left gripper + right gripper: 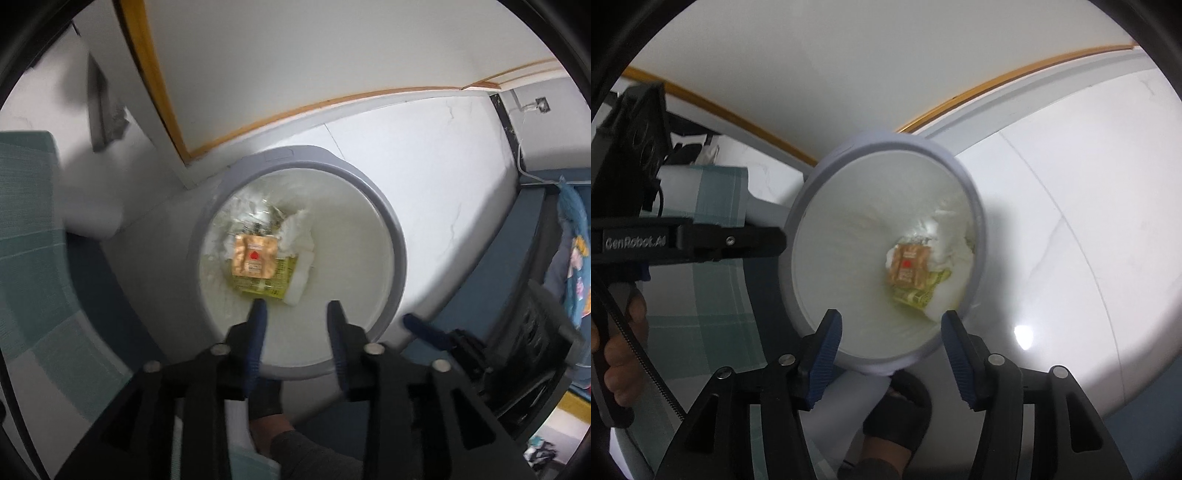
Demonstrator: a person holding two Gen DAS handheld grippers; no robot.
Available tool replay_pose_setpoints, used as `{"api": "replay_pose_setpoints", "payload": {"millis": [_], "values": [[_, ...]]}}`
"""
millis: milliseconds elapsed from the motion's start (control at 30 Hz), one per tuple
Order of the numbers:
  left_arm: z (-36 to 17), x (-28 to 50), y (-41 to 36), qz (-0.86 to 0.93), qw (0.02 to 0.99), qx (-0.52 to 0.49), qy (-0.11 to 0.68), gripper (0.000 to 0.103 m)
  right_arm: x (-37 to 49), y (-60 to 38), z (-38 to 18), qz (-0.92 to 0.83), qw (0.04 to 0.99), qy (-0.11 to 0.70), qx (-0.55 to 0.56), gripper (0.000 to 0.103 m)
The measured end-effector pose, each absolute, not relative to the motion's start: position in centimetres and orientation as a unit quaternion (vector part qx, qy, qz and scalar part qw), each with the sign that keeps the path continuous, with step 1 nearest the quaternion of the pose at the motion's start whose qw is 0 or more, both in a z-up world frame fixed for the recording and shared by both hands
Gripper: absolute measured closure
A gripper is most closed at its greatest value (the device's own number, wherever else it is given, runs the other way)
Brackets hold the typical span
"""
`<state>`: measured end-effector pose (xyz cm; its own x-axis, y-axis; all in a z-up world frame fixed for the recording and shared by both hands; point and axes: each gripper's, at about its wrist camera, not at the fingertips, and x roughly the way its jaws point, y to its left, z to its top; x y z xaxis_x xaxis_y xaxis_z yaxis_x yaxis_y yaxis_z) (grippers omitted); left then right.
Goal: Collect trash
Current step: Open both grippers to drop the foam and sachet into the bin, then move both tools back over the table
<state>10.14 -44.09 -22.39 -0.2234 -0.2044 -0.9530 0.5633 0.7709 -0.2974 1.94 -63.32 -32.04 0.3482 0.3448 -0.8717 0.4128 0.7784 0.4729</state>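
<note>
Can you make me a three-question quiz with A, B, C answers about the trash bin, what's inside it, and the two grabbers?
1. Where does the orange packet lie?
A. on the floor beside the bin
B. inside the bin, on top of the other trash
C. between the left gripper's fingers

2. What colour is the bin's rim?
A. grey
B. red
C. green

3. How does the left gripper stand?
A. shut on a tissue
B. open, holding nothing
C. shut on the bin's rim

Answers:
1 B, it sits down in the bin on a yellow-green wrapper and white tissue.
2 A, the ring around the opening is grey.
3 B, its blue fingers are apart with nothing between them.
</note>
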Motion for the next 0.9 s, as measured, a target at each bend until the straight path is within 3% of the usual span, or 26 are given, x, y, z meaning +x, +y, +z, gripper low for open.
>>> {"api": "replay_pose_setpoints", "payload": {"millis": [367, 533, 900], "values": [[-17.8, 9.2, -42.2, -0.337, 0.656, 0.141, 0.661, 0.073, -0.1, -66.3, -28.2, -0.081, 0.776, 0.527, 0.336, 0.04], [-13.7, 8.7, -41.1, -0.347, 0.693, 0.13, 0.618, 0.053, -1.0, -66.7, -24.3, -0.093, 0.801, 0.496, 0.321, 0.04], [-5.2, 8.0, -34.2, -0.305, 0.809, 0.096, 0.492, 0.053, -2.5, -65.1, -14.5, -0.116, 0.857, 0.427, 0.262, 0.04]]}}
